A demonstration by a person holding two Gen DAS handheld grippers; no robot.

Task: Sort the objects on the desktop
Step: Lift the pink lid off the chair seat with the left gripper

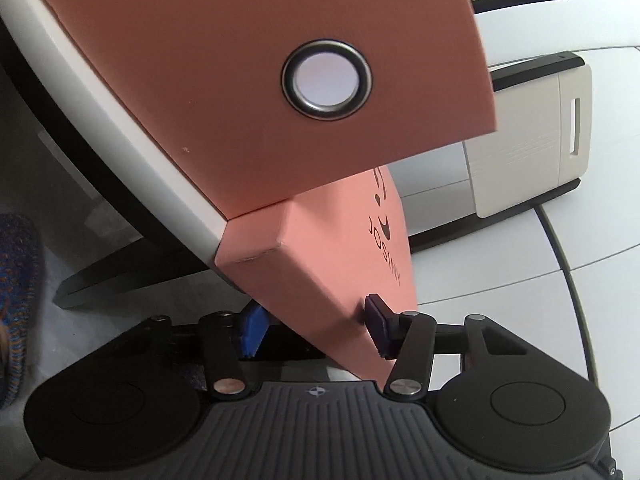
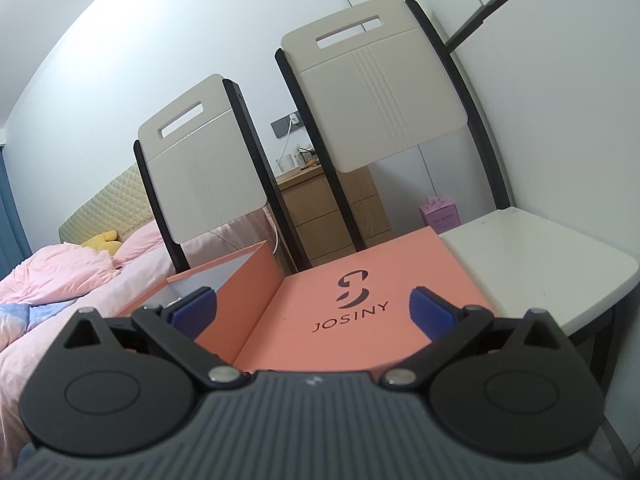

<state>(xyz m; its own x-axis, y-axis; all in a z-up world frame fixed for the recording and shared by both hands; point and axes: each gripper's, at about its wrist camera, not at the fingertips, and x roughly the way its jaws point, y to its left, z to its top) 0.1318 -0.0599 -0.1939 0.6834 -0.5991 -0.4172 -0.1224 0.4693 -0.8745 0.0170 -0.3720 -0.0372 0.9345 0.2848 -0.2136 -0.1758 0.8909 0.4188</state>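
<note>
On the left, the left gripper has its jaws pressed against the two sides of the hinged lid of a salmon-pink shoe box, one blue pad on each face of the flap, so it is holding the lid. The box wall with its metal eyelet rises just beyond, and the box rests at the near edge of the white table.

Further right, in the right wrist view, the same box stands open on the table, its lid lying back with the printed brand name facing up. The right gripper hovers over that lid with its jaws wide apart and nothing between them. Two chairs stand on the far side.

As for progress, the box is open, but its inside is mostly hidden, so I cannot tell what has gone in. No loose desk items show on the bare table, so either the sorting is nearly done with only closing the lid left, or the things lie out of view
</note>
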